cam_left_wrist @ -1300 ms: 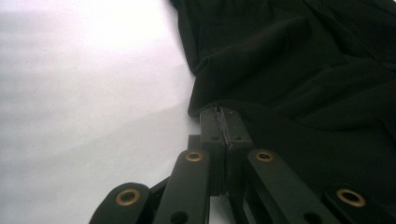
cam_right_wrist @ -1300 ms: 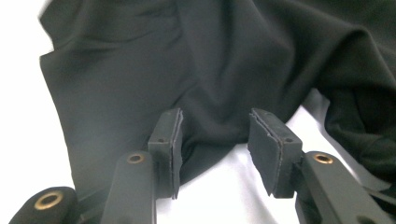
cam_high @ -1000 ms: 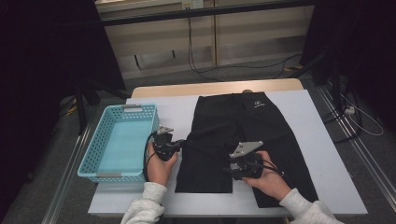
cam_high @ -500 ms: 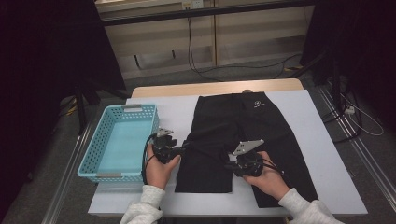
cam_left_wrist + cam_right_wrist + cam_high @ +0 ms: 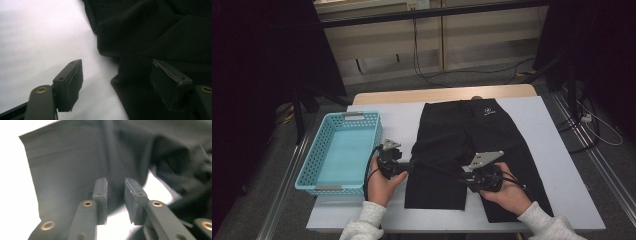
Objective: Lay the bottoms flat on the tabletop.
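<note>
Since a second ago the left gripper (image 5: 409, 166) has let go of the fold it was pinching at the near left edge of the shorts (image 5: 472, 150); its jaws have just been opening, and both hands sit about where they were. The right gripper (image 5: 464, 179) shut briefly and its jaws have just been opening again.

The black shorts lie spread on the white table (image 5: 557, 165), waistband at the far end with a small white logo, legs toward the person. Left of the shorts, well clear of them, stands a light blue basket (image 5: 319, 165) on the table's left side. Beyond the table runs a pale wall with cables on the floor. Nothing lies between the grippers and the cloth.

In the left gripper view the left gripper (image 5: 116, 82) stands wide open: one pad hangs over bare table (image 5: 37, 37), the other over the dark cloth, and the hem of the shorts (image 5: 155, 37) runs between them without either pad pressing it. A raised fold of cloth sits just ahead of the jaws.

In the right gripper view the right gripper (image 5: 116, 200) is open only a narrow way, with nothing clamped. Its tips lie low over the shorts (image 5: 70, 165), at the inner edge of the near leg, where a sliver of white table (image 5: 160, 187) shows through between two flaps of cloth.
</note>
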Demonstrator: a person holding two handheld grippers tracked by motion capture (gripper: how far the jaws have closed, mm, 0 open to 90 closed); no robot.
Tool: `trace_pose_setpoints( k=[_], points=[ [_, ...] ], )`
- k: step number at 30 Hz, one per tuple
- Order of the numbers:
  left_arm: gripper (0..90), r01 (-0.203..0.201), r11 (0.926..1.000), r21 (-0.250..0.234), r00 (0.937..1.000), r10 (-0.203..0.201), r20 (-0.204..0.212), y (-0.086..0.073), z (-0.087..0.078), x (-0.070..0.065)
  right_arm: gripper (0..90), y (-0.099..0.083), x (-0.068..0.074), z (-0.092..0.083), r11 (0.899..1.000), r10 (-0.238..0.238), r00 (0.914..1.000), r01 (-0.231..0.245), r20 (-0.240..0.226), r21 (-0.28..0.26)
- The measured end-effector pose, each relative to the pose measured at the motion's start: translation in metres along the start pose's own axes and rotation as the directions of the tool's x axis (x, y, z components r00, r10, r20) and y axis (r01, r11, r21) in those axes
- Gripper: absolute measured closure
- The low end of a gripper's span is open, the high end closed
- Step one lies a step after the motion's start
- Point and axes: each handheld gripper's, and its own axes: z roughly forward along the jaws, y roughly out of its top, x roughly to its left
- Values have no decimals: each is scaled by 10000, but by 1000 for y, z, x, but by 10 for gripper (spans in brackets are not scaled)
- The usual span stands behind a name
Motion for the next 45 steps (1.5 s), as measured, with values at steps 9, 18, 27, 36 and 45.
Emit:
trace_pose_setpoints(
  k=[9,18,27,36,45],
  points=[
    [225,-152,9999,-26,9999,152,36,1,-2,2,508,12,35,25,9946,-1019,9921,1001,-729,-275],
    [221,-181,9998,-57,9998,181,25,1,-1,-1,822,13,52,43,9851,-1719,9765,1717,-1300,-129],
    [220,-19,10000,-20,10000,19,-8,2,0,2,900,8,51,30,9846,-1611,9547,1728,-2500,254],
    [230,54,10000,52,9999,-54,-94,2,2,1,623,17,43,23,9899,-1264,9784,1137,-1637,-852],
    [270,196,9998,-85,9995,-198,-236,2,3,2,549,31,61,55,9816,-1870,9678,1775,-1685,-702]
  ],
)
